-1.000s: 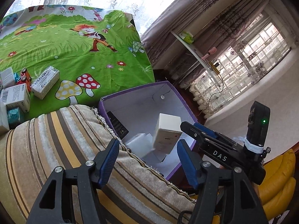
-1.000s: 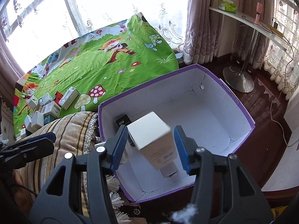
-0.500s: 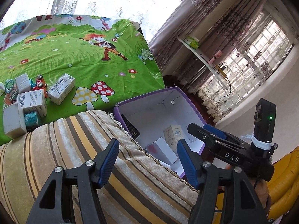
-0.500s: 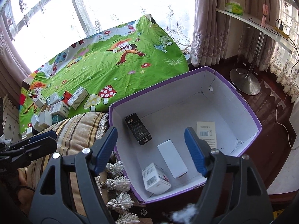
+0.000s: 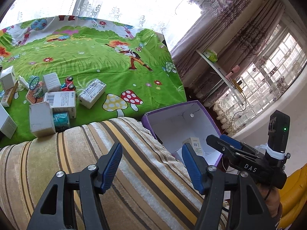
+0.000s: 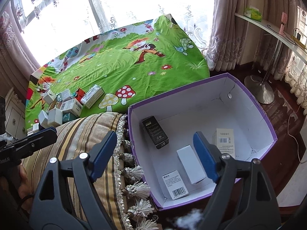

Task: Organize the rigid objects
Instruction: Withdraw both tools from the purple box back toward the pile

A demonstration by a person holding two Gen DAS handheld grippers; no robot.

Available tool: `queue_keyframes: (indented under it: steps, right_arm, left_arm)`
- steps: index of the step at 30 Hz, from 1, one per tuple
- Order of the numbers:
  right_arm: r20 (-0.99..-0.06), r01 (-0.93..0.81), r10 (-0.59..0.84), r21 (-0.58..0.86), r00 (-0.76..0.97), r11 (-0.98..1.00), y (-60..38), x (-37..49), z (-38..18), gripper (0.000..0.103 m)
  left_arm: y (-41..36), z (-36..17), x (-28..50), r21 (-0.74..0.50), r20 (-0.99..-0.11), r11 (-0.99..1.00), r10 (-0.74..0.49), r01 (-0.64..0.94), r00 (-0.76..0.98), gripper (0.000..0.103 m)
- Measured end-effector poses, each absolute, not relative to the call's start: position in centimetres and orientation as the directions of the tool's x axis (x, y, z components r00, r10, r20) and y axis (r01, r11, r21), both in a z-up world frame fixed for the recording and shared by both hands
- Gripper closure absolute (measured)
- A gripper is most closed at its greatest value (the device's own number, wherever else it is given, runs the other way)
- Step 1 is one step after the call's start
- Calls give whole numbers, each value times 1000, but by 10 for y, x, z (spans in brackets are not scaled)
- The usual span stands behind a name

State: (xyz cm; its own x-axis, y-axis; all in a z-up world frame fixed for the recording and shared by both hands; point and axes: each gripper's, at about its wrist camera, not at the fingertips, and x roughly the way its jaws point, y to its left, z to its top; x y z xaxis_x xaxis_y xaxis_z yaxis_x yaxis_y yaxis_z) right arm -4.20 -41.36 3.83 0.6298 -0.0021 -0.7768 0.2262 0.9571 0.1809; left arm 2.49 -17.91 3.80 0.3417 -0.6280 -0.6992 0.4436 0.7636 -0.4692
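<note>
1. While both tools hang over the striped cushion [image 6: 90,134], the right hand-held gripper [image 6: 155,153] is seen released, its jaws having just been opening, with nothing pressed between the blue pads; only the purple box [image 6: 268,122] is framed below them.
2. The left hand-held gripper [image 5: 151,166] is likewise seen released, its pads standing apart above the cushion with nothing between them.
3. The purple box, white inside, is set on the floor just beside the tasselled edge of the cushion, off the near right corner of the bed [image 6: 134,69].
4. Four cartons are found on the floor of the box: a black carton [image 6: 155,134] near its left wall, a plain white carton [image 6: 190,164] near the middle, a barcoded white carton [image 6: 175,184] at the near left corner, and a cream carton [image 6: 224,140] leaning by the right wall.
5. The cartons in the box are seen lying apart from one another, though the cream one is partly hidden by the right pad.
6. A cluster of small cartons [image 5: 59,101] is left on the green cartoon sheet near the bed's near left edge, just beyond the cushion.
7. A red toy car [image 5: 68,84] is lodged among them, and a wrapped white pack [image 5: 92,93] lies at the right of the cluster.
8. In the left wrist view, the right tool is seen at the right edge, beside the box.
</note>
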Motion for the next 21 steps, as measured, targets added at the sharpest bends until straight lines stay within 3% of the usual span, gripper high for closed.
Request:
queue_keyframes:
  steps: [21]
  right_arm:
    - [-794, 60, 103, 173, 599, 983, -350, -19, 39, 16]
  left_arm:
    - [-64, 25, 40, -500, -704, 836, -544, 226, 456, 38]
